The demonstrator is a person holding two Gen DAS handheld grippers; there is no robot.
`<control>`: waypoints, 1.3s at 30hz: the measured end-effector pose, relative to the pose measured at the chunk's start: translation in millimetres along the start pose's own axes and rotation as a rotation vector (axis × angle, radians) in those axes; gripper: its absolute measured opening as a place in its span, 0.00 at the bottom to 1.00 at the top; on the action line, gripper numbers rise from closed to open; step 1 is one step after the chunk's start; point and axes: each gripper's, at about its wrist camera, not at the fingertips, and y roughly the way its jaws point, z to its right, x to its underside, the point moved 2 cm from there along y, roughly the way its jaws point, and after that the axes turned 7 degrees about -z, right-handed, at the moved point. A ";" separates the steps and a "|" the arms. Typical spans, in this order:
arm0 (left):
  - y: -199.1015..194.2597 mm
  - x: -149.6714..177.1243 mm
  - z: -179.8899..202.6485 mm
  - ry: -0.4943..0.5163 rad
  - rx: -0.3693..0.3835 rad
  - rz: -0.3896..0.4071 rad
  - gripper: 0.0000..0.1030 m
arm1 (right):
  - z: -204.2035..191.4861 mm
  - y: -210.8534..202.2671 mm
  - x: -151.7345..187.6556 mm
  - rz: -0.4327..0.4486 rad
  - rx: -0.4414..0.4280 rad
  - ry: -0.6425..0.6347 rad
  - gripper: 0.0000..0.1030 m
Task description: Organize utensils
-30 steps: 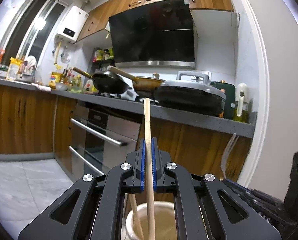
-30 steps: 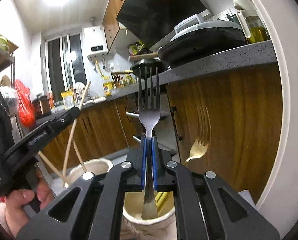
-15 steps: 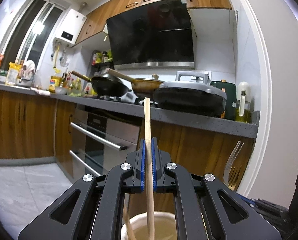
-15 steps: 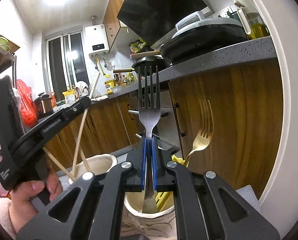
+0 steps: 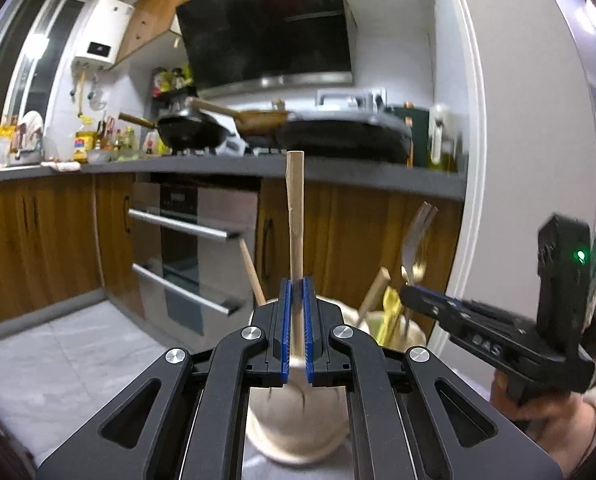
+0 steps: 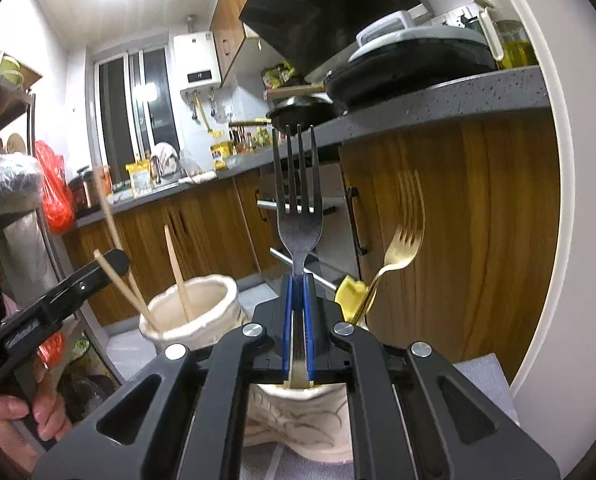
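The wooden chopstick [image 5: 294, 216] stands upright in the clenched left gripper [image 5: 297, 330], its lower end over the cream ceramic holder [image 5: 298, 432] at 6 o'clock in the left wrist view. The right gripper [image 6: 297, 328] is clamped on the steel fork [image 6: 298, 208], tines up, above the second cream holder [image 6: 294, 420], where a gold fork [image 6: 402, 240] leans at 2 o'clock beside a yellow utensil [image 6: 352, 294].

Likely trouble: both pots sit close together, so the two grippers could knock each other. Two chopsticks [image 6: 180, 276] already lean in the left pot [image 6: 190, 316]; a lowered stick may catch on them or strike the rim and tip the pot. Releasing the fork while it is high could let it clatter against the gold fork.
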 end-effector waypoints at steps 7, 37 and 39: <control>7.5 13.7 -1.3 0.016 -0.048 -0.082 0.06 | 1.8 10.6 6.7 -0.064 0.022 0.002 0.05; -25.5 44.7 -25.8 -0.062 -0.221 -0.104 0.94 | 2.9 -46.0 20.4 -0.045 0.029 0.069 0.95; -28.1 49.5 -26.5 -0.064 -0.223 -0.123 0.95 | 3.4 -48.7 26.3 -0.066 0.035 0.072 0.95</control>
